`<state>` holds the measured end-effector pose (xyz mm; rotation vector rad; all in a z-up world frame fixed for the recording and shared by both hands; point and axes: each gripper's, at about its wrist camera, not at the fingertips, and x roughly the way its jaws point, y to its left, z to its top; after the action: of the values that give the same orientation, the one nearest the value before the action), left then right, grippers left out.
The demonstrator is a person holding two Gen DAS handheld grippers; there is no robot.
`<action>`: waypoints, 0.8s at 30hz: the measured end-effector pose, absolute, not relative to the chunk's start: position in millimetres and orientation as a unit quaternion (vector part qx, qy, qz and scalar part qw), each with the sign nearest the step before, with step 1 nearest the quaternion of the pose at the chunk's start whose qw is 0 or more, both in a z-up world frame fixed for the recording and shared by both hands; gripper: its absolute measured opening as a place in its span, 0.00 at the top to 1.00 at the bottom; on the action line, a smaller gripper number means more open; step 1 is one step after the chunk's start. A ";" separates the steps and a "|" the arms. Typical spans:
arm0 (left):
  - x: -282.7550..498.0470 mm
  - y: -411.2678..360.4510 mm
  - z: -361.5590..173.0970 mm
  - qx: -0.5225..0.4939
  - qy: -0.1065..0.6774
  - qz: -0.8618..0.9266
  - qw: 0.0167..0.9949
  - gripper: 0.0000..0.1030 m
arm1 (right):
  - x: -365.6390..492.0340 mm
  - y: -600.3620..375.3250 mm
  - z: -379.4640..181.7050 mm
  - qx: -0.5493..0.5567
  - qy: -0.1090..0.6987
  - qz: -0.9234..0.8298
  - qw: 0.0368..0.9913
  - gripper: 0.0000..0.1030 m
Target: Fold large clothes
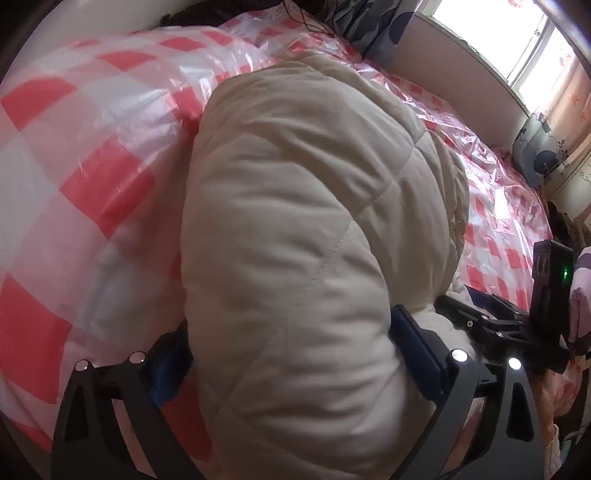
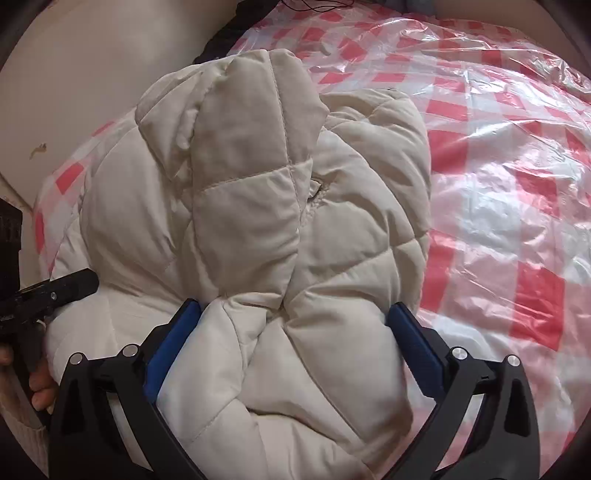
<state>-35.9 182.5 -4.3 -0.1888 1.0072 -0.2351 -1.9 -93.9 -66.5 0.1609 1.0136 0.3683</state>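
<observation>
A cream quilted puffer jacket [image 1: 295, 221] lies bunched on a bed covered by red and white checked cloth under clear plastic [image 1: 92, 166]. My left gripper [image 1: 291, 347] has its jaws wide apart with a thick fold of the jacket between the blue pads [image 1: 417, 354]. In the right wrist view the jacket [image 2: 258, 206] is folded into a thick bundle. My right gripper [image 2: 295, 332] straddles the bundle's near end, with blue pads [image 2: 413, 343] pressed on both sides. The left gripper's body [image 2: 48, 295] shows at the left edge, and the right gripper's body [image 1: 517, 317] shows in the left wrist view.
The checked plastic cover [image 2: 498, 184] spreads right of the jacket. A cream headboard or wall [image 2: 74, 74] stands at the far left. A patterned pillow [image 1: 369, 29] and a window [image 1: 517, 44] are at the bed's far side. Dark cloth [image 2: 221, 40] lies behind the jacket.
</observation>
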 end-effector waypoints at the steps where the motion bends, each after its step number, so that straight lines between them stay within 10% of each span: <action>1: -41.7 176.9 4.6 -0.077 0.466 -0.100 0.876 0.08 | -9.7 -94.7 -56.0 0.064 0.473 0.165 0.863 0.06; 16: -63.8 160.8 24.1 0.013 0.419 -0.048 0.907 0.07 | -23.4 -66.6 46.2 0.012 0.359 0.130 0.924 0.06; 24: -61.5 157.4 23.9 0.030 0.405 -0.050 0.912 0.06 | 81.5 -76.6 -35.1 0.103 0.479 0.118 0.864 0.06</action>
<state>-61.5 157.4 23.9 0.0621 0.8356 -0.1028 81.5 -76.6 -35.1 0.2159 1.0041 0.2465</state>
